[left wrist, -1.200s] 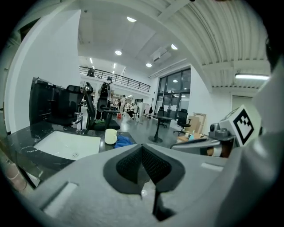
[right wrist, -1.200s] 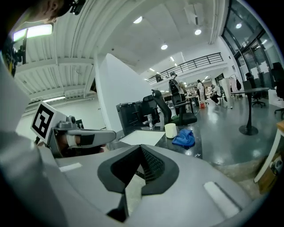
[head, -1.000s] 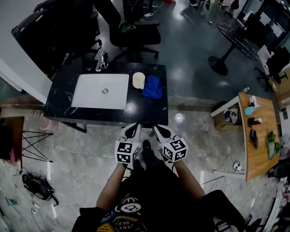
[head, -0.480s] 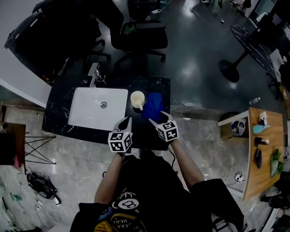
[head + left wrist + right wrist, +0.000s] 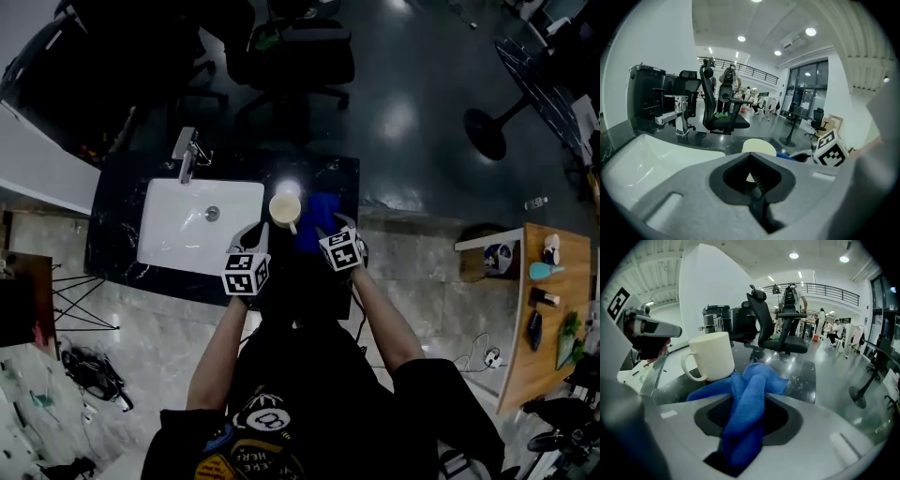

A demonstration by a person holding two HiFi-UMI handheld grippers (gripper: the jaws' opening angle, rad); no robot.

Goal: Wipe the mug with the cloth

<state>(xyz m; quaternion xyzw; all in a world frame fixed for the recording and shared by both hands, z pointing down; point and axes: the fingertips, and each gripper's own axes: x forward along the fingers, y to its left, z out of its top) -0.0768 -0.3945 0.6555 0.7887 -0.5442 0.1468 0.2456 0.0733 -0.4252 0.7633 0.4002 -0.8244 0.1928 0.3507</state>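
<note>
A cream mug (image 5: 284,208) stands upright on the black counter (image 5: 120,217), just right of the white sink (image 5: 155,255). A crumpled blue cloth (image 5: 317,212) lies right beside it. In the right gripper view the mug (image 5: 712,356) is at the left, its handle turned toward me. A bunched ridge of the cloth (image 5: 757,376) runs between the jaws of my right gripper (image 5: 747,401), which are closing and pinching it. My left gripper (image 5: 251,234) hovers near the mug's front left, shut and empty. Through its jaws (image 5: 751,161) I see the mug (image 5: 759,146).
A chrome faucet (image 5: 185,150) stands behind the sink. A black office chair (image 5: 291,56) is beyond the counter. A wooden table (image 5: 548,300) with small items is far to the right. A black machine (image 5: 715,315) sits at the counter's back.
The person has stepped up to the counter. Both grippers moved forward from in front of the counter's edge to the mug and the cloth.
</note>
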